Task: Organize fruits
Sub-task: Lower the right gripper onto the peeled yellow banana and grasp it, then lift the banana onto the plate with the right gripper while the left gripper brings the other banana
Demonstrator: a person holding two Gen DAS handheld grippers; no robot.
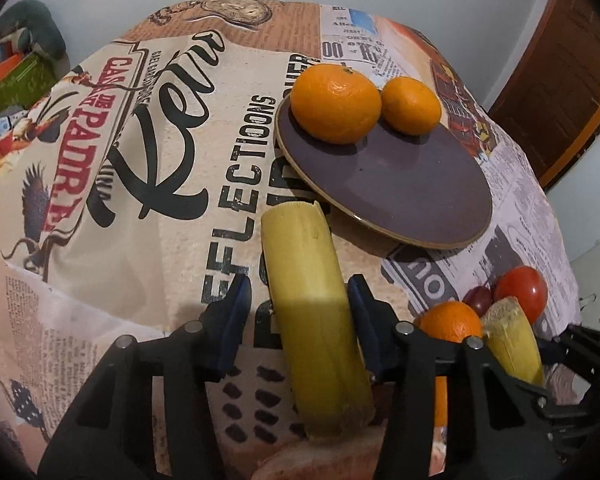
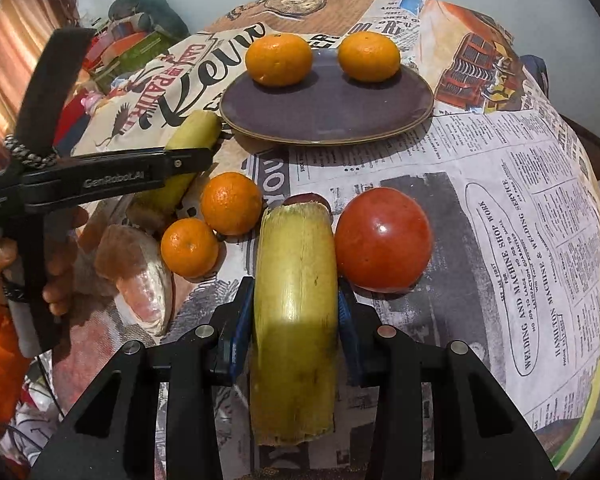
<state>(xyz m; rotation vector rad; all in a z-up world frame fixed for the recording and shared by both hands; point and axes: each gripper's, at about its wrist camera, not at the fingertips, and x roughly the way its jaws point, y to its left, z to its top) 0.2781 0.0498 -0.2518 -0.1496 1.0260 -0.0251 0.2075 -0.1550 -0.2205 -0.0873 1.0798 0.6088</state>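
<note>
Low in the centre of each wrist view, a yellow banana piece sits between blue-padded fingers. Left gripper [image 1: 300, 320]: right pad touches the left banana piece [image 1: 312, 312], but a sliver of gap shows at the left pad, so the jaws are narrowed around it and I cannot tell that the grip is firm. Right gripper [image 2: 294, 320]: both pads press on the right banana piece [image 2: 296, 320], closed to its width. The purple plate [image 1: 400, 192] lies at upper right of the left view, carrying two mandarins [image 1: 336, 102] near its far rim, front half bare. Loose fruit remains on the newspaper-print tablecloth [image 2: 520, 220]: a tomato [image 2: 382, 240] just beside the right piece, two more mandarins [image 2: 230, 208] at centre left. Judgement: sorting is partway. For this step, seat both left pads squarely before lifting, keep the pieces level, carry to the bare plate area, clear of the mandarins so they don't roll, and avoid nudging the tomato on lift-off.
</note>
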